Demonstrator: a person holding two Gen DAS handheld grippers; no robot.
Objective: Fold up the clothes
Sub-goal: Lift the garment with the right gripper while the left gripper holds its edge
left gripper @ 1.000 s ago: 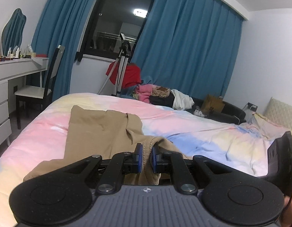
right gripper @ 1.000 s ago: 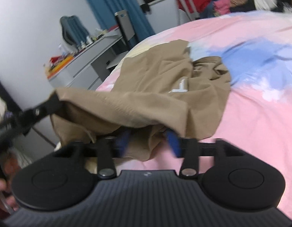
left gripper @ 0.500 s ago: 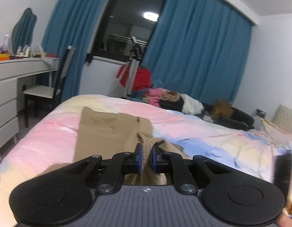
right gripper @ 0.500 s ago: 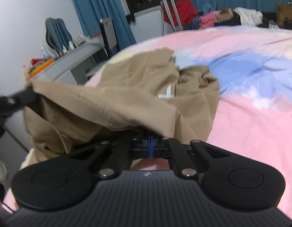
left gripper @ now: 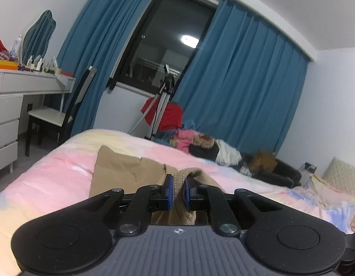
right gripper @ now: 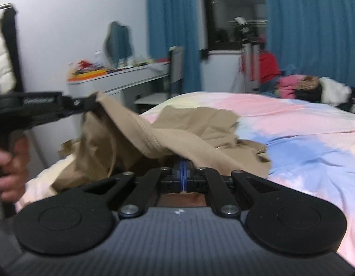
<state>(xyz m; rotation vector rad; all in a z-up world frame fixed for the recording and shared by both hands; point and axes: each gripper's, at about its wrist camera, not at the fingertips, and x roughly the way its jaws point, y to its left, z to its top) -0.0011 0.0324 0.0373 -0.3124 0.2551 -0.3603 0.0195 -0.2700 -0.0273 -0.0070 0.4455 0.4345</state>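
Tan trousers (right gripper: pixel 136 133) lifted higher off bed (right gripper: pixel 303 124) than before; both grippers' fingers clamped on waistband

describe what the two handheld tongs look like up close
Both tongs, left and right, share one build: matte black linkage arms with silver pivot bolts, blue pads on the fingertips, two round black discs, and a ribbed grey body with a small white emblem. The left one's side carries blurred white lettering.
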